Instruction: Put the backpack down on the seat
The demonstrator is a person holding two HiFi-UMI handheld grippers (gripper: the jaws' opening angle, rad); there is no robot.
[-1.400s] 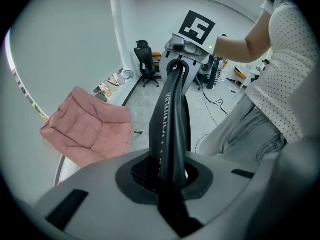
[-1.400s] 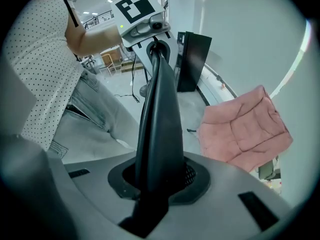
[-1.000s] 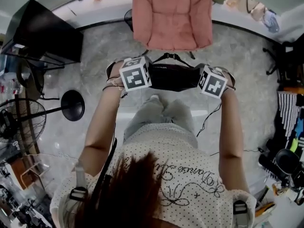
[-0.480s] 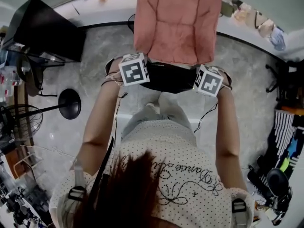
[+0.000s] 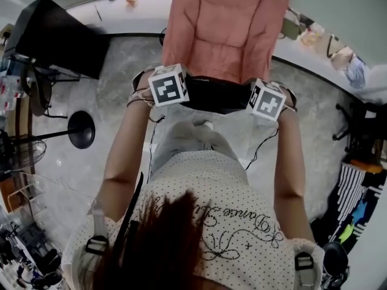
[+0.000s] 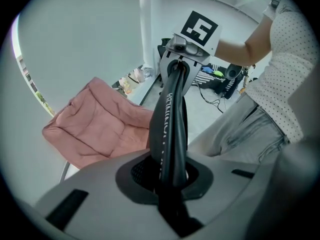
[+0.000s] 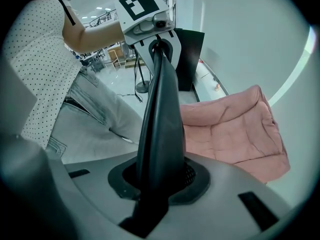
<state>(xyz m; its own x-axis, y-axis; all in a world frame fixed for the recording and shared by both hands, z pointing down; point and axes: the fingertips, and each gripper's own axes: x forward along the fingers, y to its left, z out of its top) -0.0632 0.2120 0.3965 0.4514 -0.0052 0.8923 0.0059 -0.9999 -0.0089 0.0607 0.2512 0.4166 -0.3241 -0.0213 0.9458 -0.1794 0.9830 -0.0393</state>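
Note:
A black backpack (image 5: 217,94) hangs stretched between my two grippers, over the person's legs and right at the front edge of the pink cushioned seat (image 5: 224,23). My left gripper (image 5: 180,93) is shut on the bag's left end, and its black fabric (image 6: 170,129) rises out of the jaws (image 6: 170,184). My right gripper (image 5: 255,100) is shut on the bag's right end; the fabric (image 7: 160,119) fills that gripper's jaws (image 7: 155,189) too. The seat (image 6: 100,124) lies beside and just beyond the bag, also pink in the right gripper view (image 7: 235,124). The bag's lower part is hidden.
A black cabinet (image 5: 57,38) stands at the far left, with a round black stand base (image 5: 81,129) on the marble floor. A thin cable (image 5: 261,148) trails by the right arm. Clutter lines the right wall (image 5: 357,162) and the left edge (image 5: 15,153).
Both grippers have carried the backpack forward to the pink seat. The bag, a little short of the seat a second ago, now meets its front edge.

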